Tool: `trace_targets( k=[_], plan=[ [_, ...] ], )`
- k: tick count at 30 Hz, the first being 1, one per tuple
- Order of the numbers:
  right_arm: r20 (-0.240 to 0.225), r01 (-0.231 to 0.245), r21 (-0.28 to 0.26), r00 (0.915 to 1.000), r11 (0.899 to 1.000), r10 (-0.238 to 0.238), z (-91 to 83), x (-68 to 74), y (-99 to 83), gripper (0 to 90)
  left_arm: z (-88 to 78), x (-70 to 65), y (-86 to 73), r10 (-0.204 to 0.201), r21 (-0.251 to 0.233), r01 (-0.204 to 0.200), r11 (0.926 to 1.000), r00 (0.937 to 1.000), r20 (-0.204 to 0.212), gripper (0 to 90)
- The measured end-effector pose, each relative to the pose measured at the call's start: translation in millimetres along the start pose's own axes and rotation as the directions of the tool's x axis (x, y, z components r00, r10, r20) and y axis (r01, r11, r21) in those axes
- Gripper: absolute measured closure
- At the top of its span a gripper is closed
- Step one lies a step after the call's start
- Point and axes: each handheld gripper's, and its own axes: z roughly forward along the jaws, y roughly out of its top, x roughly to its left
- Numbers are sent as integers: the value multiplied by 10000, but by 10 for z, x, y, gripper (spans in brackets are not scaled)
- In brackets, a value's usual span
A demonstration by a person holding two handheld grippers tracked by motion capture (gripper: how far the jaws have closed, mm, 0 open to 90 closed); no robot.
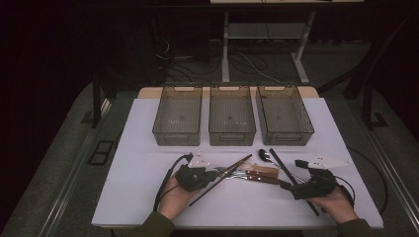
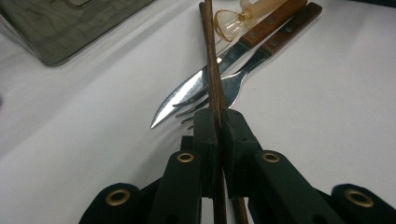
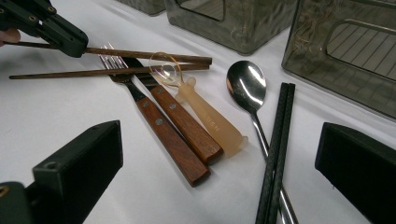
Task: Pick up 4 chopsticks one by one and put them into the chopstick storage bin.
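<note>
My left gripper (image 2: 217,116) is shut on a brown wooden chopstick (image 2: 211,56), which runs out ahead between the pads. In the high view the left gripper (image 1: 213,174) holds this chopstick (image 1: 232,168) slanted over the cutlery pile. A second brown chopstick (image 3: 107,71) lies on the table beside it. My right gripper (image 3: 219,140) stands open wide at the table's right (image 1: 286,185). Ahead of its jaws lie a wooden-handled fork (image 3: 173,147), a wooden-handled knife (image 3: 189,128), a translucent plastic spoon (image 3: 210,119), a metal spoon (image 3: 246,84) and a pair of black chopsticks (image 3: 278,140).
Three grey see-through bins (image 1: 177,136) (image 1: 232,136) (image 1: 286,136) stand in a row behind the cutlery on the white table top (image 1: 138,192). A dark floor with cables and table legs lies beyond.
</note>
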Motion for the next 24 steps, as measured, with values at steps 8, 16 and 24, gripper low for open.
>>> trace_targets(
  k=[8,16,24],
  plan=[
    [-106,-103,-41,9999,9999,102,-2,8,-10,6,-105,67,-10,-23,-447,43,9990,9990,454,854],
    [-109,-139,-2,9998,9999,139,6,0,-17,6,-162,85,-18,7,-688,53,9976,9961,877,855],
    [-109,-124,19,9999,9999,124,12,4,-19,6,-220,119,-21,2,-841,82,9964,9951,992,854]
  ],
)
